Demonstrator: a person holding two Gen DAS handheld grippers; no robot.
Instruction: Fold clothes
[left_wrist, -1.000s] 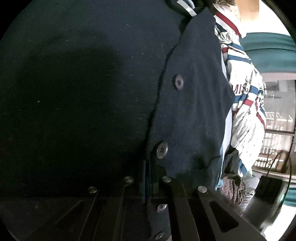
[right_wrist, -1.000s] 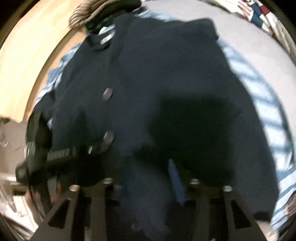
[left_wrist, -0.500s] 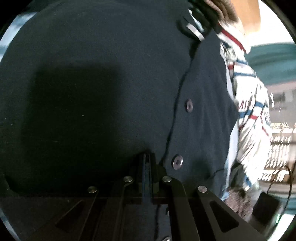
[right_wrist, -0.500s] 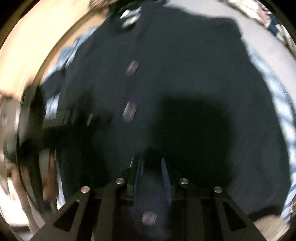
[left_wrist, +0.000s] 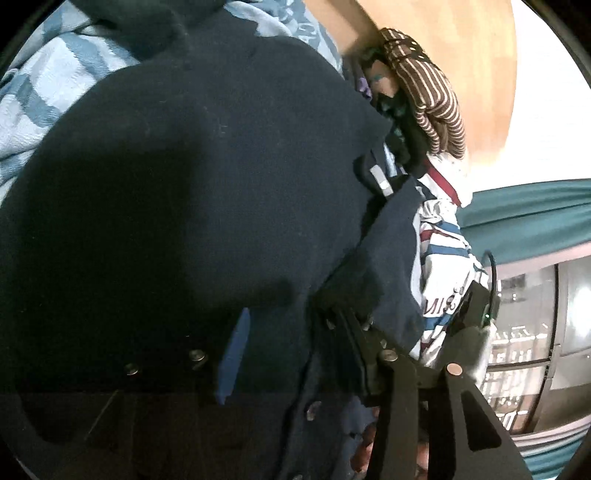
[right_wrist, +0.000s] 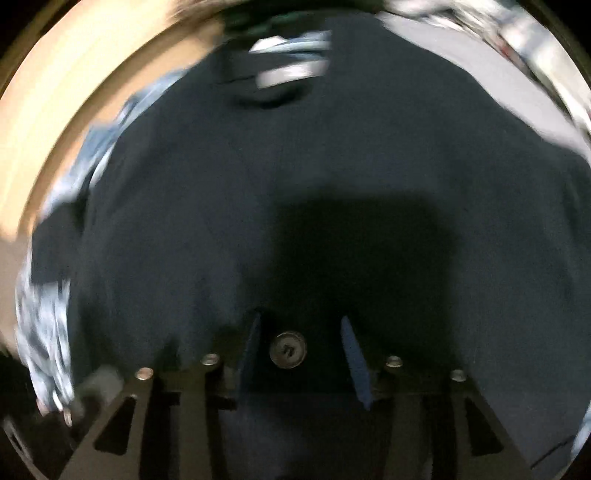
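The navy shirt (left_wrist: 207, 206) lies spread over a blue-and-white striped cloth (left_wrist: 40, 96) and fills most of both views. The left gripper (left_wrist: 284, 350) hangs low over it with its jaws opening; a blue pad (left_wrist: 232, 358) shows on the left, the other finger (left_wrist: 354, 354) on the right, and the shirt's dark fabric runs between them without being pinched. The shirt's folded edge and collar with a pale label (left_wrist: 380, 182) lie up and to the right of that gripper. The right gripper (right_wrist: 299, 354) points steeply down at the shirt (right_wrist: 295, 166), its jaws also opening, the two blue pads (right_wrist: 249, 354) apart with a metal button (right_wrist: 288, 349) on the cloth between them, touched by neither. This view is blurred, so the fabric's edges are hard to read. Beyond the shirt in the left view sit a brown striped garment (left_wrist: 424, 92) against a wooden board (left_wrist: 443, 44), and a white top with red and blue stripes (left_wrist: 443, 266) just beside the shirt's right edge. A small black device with a cable (left_wrist: 476, 302) lies near that top.
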